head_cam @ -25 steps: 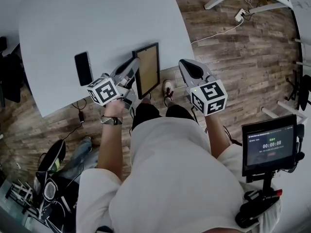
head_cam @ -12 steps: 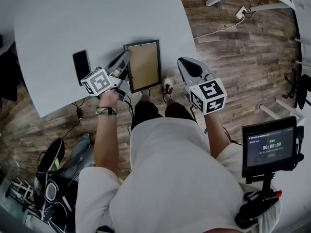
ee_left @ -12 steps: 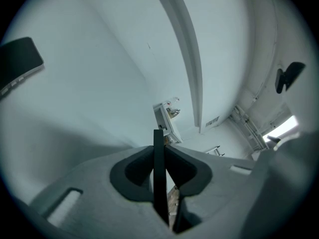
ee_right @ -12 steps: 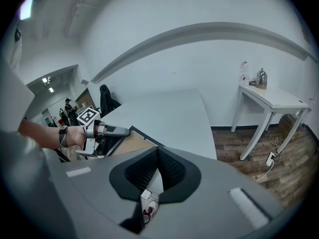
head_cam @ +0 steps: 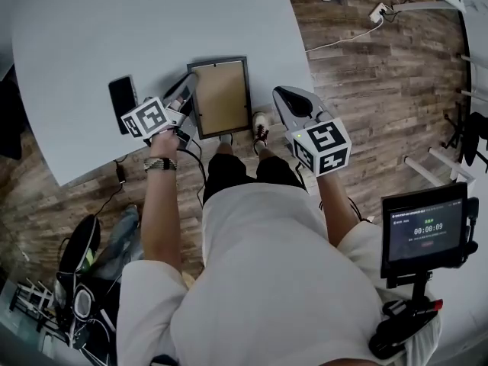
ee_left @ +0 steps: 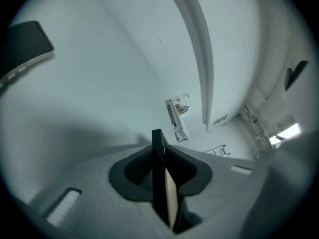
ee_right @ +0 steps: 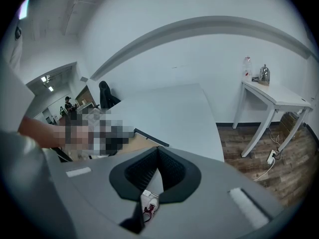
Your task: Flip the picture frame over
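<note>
The picture frame has a black rim and shows its brown backing. It lies near the front edge of the white table. My left gripper is shut on the frame's left rim. In the left gripper view the frame stands edge-on between the pads of the left gripper. My right gripper hovers off the table's edge, to the right of the frame, apart from it. Seen in the right gripper view, the right gripper is shut on nothing, and the frame lies to its left.
A black phone lies on the table left of my left gripper. The person's shoes stand on the wood floor below the table edge. A small screen on a stand is at the right. A white side table and a cable are far right.
The frame has come down from a tilted, raised pose to lie flatter on the table. My left gripper sank and moved left with it. The right gripper shifted only slightly.
</note>
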A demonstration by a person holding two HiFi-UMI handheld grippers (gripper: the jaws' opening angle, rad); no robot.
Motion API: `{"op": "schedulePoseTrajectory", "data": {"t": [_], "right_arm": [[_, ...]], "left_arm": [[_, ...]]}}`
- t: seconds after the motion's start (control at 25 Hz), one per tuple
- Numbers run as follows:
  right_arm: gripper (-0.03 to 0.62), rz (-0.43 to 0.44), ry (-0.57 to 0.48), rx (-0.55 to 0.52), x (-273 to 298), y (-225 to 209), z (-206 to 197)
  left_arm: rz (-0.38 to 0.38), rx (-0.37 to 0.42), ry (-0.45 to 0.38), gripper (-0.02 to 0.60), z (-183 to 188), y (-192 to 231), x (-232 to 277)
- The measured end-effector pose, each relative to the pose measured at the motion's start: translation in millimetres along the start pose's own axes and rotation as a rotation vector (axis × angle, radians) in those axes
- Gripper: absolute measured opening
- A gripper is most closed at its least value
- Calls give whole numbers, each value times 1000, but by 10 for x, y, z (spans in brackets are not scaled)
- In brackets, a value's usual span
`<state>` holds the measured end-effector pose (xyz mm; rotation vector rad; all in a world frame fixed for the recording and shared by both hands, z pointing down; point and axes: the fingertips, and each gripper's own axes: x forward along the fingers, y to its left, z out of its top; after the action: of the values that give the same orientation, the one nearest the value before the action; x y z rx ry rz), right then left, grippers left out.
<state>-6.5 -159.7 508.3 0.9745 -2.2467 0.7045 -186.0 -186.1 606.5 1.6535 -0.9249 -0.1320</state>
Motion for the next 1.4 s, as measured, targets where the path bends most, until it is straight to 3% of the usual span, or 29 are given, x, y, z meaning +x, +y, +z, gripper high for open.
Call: {"op": "schedulePoseTrajectory", "data": {"t": [0.16,0.44,0.72,1.0,1.24,1.4], "right_arm": [[3,1,5,5,28,-1,-3],[3,17,3,0,60,38,33],[3,23,10,0,69,56,10],[3,22,15,2,68,37,-23],[3,26,8,-5,89,41,6],[3,30,-2,-14,3,75,44]], "left_arm": [[28,12,20,78,-24,29,-1],[237,231,113,97,-37,114,28],[303,312,156,109,-47,177,-9],[396,498,236,121,-68,226,-46],[508,799,310,121,28,187,-85],[509,825,285,120,38,20,-148]]}}
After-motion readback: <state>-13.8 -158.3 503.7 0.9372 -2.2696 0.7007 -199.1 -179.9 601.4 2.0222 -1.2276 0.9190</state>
